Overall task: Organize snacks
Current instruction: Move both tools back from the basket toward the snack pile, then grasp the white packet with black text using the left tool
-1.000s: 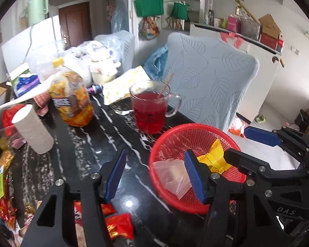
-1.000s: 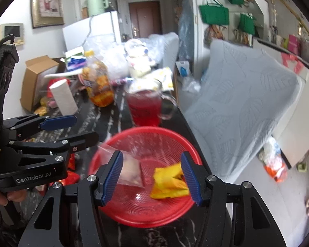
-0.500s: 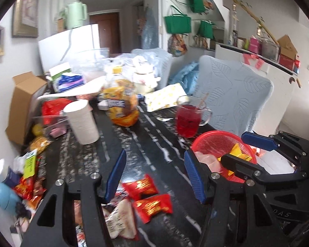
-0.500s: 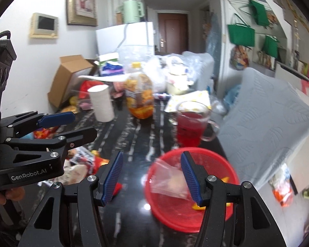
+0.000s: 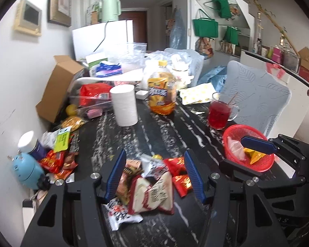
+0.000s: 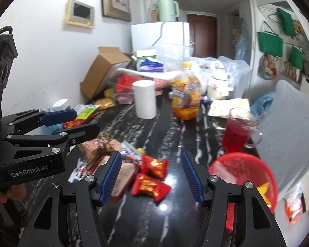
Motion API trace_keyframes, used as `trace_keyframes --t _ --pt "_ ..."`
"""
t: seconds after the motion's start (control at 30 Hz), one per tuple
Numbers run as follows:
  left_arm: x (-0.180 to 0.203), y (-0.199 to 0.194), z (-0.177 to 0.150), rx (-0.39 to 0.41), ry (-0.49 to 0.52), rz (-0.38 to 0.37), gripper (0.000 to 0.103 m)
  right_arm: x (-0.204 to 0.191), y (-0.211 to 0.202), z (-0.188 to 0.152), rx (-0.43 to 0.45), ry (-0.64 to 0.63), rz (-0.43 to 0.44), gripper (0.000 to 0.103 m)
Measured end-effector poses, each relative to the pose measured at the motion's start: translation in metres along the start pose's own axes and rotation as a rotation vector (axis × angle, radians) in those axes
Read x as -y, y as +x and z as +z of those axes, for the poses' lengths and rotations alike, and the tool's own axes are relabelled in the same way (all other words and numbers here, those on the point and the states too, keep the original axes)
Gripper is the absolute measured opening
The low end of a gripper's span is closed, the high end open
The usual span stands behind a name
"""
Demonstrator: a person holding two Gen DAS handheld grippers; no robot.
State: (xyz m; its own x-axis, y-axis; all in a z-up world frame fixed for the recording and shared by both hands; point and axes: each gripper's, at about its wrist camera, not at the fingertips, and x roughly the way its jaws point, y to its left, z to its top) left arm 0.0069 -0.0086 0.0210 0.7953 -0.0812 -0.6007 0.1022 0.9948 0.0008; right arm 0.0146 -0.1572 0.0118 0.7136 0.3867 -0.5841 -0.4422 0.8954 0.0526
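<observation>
The left gripper (image 5: 154,177) hangs over a loose heap of snack packets (image 5: 152,187) on the near part of a black marble-patterned table (image 5: 154,131), its blue pads spread with nothing pinched between them. The right gripper (image 6: 151,177), just to its right, is spreading its pads wider above two red packets (image 6: 152,175) (they lie flat on the table, untouched by the pads). A white-and-red packet (image 5: 154,193) lies on top of the heap, with black-and-white wrappers beside it.

At the table's right edge sits a red basket (image 5: 232,129), which holds a yellow packet (image 5: 253,154) and a clear plastic bag (image 5: 234,146). Just beyond the basket stands a glass mug of red drink (image 5: 219,111).

Farther back, near the middle, a white paper roll (image 5: 124,105) stands upright beside a big orange snack jar with a yellow cap (image 5: 161,90). More packets (image 5: 57,160) crowd the left edge next to a pale blue clock (image 5: 27,169) by the wall. A tilted cardboard box (image 5: 57,86) leans at the far left. A chair with a pale leaf-patterned cover (image 5: 257,98) stands to the right of the table.
</observation>
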Motion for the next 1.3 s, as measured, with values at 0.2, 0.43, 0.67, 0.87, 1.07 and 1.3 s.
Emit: trace_keyframes --t 0.2,0.43,0.67,0.87,1.07,1.3 --pt "-0.016 -0.001 -0.018 -0.028 -0.030 0.020 0.057 -0.021 0.011 -0.006 -0.027 -0.020 0.044 0.061" --pt "-0.030 0.007 -0.040 -0.080 -0.060 0.020 0.057 -0.035 0.028 -0.017 -0.071 -0.027 0.067 0.061" --pt "-0.047 0.021 -0.060 -0.129 -0.093 0.004 0.057 -0.043 0.049 -0.028 -0.127 -0.032 0.091 0.061" --pt "-0.061 0.034 -0.075 -0.176 -0.133 -0.020 0.057 -0.050 0.071 -0.038 -0.175 -0.022 0.141 0.062" --pt "-0.073 0.052 -0.088 -0.227 -0.178 -0.040 0.057 -0.054 0.089 -0.046 -0.215 -0.017 0.168 0.068" --pt "-0.082 0.082 -0.102 -0.313 -0.209 -0.017 0.057 -0.049 0.104 -0.050 -0.245 -0.021 0.142 0.069"
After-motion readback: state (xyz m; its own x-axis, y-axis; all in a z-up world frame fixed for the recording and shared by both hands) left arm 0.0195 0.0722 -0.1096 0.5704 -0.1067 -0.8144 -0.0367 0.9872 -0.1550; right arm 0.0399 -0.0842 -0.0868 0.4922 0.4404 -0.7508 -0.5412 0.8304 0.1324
